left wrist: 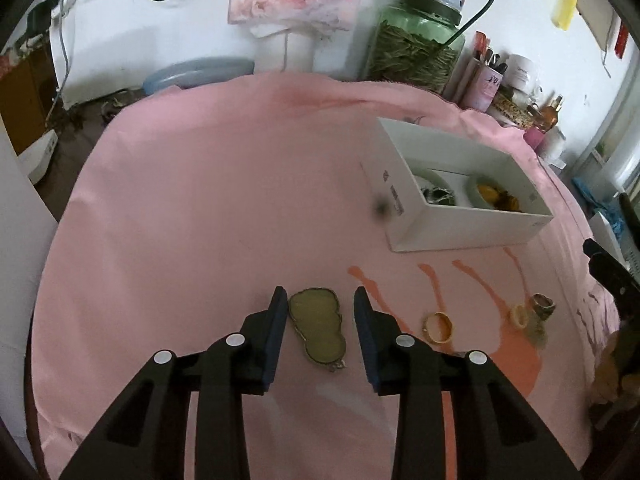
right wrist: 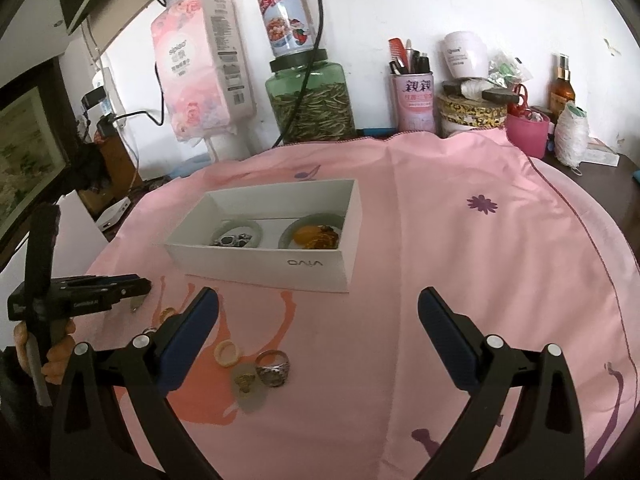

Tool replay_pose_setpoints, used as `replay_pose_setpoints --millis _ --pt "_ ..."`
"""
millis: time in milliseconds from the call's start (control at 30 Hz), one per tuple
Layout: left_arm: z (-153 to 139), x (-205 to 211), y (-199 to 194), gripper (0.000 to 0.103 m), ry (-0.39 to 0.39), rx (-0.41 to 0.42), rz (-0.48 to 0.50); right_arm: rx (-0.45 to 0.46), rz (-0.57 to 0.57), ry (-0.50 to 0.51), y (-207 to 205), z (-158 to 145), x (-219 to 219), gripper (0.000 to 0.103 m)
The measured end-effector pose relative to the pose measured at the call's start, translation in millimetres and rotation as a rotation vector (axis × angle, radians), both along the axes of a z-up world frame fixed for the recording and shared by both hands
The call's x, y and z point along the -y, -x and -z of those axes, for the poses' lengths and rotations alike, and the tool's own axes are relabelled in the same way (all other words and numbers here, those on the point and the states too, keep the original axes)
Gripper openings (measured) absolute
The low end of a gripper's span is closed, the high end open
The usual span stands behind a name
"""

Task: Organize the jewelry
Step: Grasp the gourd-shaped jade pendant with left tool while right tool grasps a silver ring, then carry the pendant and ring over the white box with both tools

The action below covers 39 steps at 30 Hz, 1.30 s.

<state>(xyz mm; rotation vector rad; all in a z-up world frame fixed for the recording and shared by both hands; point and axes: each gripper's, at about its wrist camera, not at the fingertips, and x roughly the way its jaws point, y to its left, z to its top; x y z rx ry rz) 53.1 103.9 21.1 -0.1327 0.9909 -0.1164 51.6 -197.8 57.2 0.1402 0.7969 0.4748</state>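
Observation:
My left gripper (left wrist: 320, 296) is shut on a flat olive-green pendant (left wrist: 318, 326) with a gold rim, which hangs below the fingertips. In the right wrist view the same gripper (right wrist: 140, 282) shows at the left, with the pendant (right wrist: 138, 302) dangling over the pink cloth (right wrist: 440, 240). My right gripper (right wrist: 318, 300) stands wide open over the cloth with nothing between its fingers. Loose on the cloth lie a gold ring (left wrist: 439, 326), a pale yellow ring (right wrist: 229, 354), a silver ring (right wrist: 274, 366) and a pale pendant (right wrist: 248, 394). A white box (right wrist: 260, 264) behind them holds two jade bangles with small pieces inside.
Along the back wall stand a green glass jar (right wrist: 312, 100), a pink tissue pack (right wrist: 200, 64), a pink pen cup (right wrist: 414, 100) and small bottles and tubs (right wrist: 560, 92). A person's hand (right wrist: 60, 356) holds the left gripper at the cloth's left edge.

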Motion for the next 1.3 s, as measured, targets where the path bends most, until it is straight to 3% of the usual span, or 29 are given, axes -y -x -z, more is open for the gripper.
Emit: replay_pose_setpoints --millis 333,400,500,667,1000,1133,1300 --pt "2.4 27.0 4.6 0.035 -0.125 0.022 0.008 -0.037 -0.052 0.008 4.1 -1.5 -8.3 0.095" --pt "2.3 31.5 5.5 0.027 -0.143 0.034 0.011 -0.051 -0.062 0.014 3.8 -0.2 -9.9 0.093" --pt "0.3 29.2 6.8 0.028 -0.090 0.030 0.016 -0.084 -0.093 0.026 3.2 0.5 -11.5 0.082" --pt "-4.7 29.2 11.4 0.028 -0.074 0.054 0.019 -0.130 -0.205 0.039 6.2 3.1 -17.8 0.067" --pt "-8.4 30.5 13.1 0.028 -0.064 0.069 0.025 -0.192 -0.270 0.137 9.1 25.6 -35.5 0.047" --pt "-8.1 31.3 12.7 0.028 -0.066 0.069 0.028 -0.200 -0.282 0.129 9.8 30.9 -37.8 0.021" --pt "-8.8 31.1 13.5 0.028 -0.059 0.077 0.029 -0.189 -0.265 0.072 8.7 24.3 -31.4 0.021"
